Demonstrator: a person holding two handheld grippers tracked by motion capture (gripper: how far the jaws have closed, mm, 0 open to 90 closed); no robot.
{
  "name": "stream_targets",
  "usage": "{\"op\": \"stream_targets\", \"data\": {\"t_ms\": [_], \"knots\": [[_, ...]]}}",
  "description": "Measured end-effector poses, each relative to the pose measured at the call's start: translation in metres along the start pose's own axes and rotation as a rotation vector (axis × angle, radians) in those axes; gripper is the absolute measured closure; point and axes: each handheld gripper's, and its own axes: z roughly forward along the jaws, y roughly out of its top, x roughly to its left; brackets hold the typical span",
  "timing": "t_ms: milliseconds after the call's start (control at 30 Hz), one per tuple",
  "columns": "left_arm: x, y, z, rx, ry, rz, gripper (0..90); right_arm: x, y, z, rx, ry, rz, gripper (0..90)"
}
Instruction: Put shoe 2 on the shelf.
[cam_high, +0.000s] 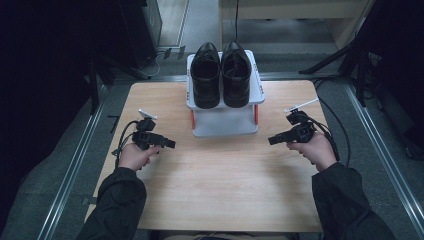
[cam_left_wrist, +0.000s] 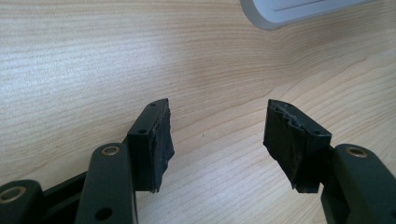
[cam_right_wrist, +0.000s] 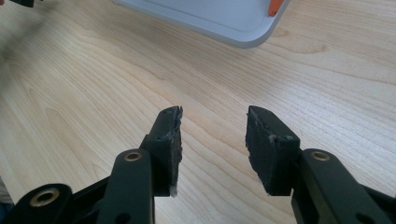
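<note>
A pair of black leather shoes stands side by side on the top shelf of a small white rack with orange posts, at the far middle of the wooden table. My left gripper rests low over the table left of the rack, pointing right, open with nothing between its pads. My right gripper sits right of the rack, pointing left, open and empty too, bare wood between its pads. The rack's bottom shelf edge lies ahead of the right jaws, and its corner ahead of the left.
A person's dark-sleeved forearms come in from the near edge. Cables trail from both grippers across the table. Metal rails, tripod legs and dark equipment stand on the floor around the table. Bare wood stretches between the two hands.
</note>
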Motion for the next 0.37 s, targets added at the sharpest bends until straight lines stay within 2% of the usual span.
{"op": "stream_targets", "data": {"t_ms": [67, 233, 367], "knots": [[0.000, 0.000, -0.001, -0.014, -0.001, 0.015, 40.5, -0.002, -0.004, 0.002, -0.010, 0.003, 0.010, 56.5], [-0.002, 0.000, -0.001, -0.013, 0.000, 0.015, 40.1, -0.007, -0.012, 0.009, -0.026, 0.013, 0.022, 55.9], [-0.002, 0.000, 0.000, -0.016, 0.000, 0.019, 38.7, -0.005, -0.012, 0.010, -0.040, 0.002, -0.003, 55.1]]}}
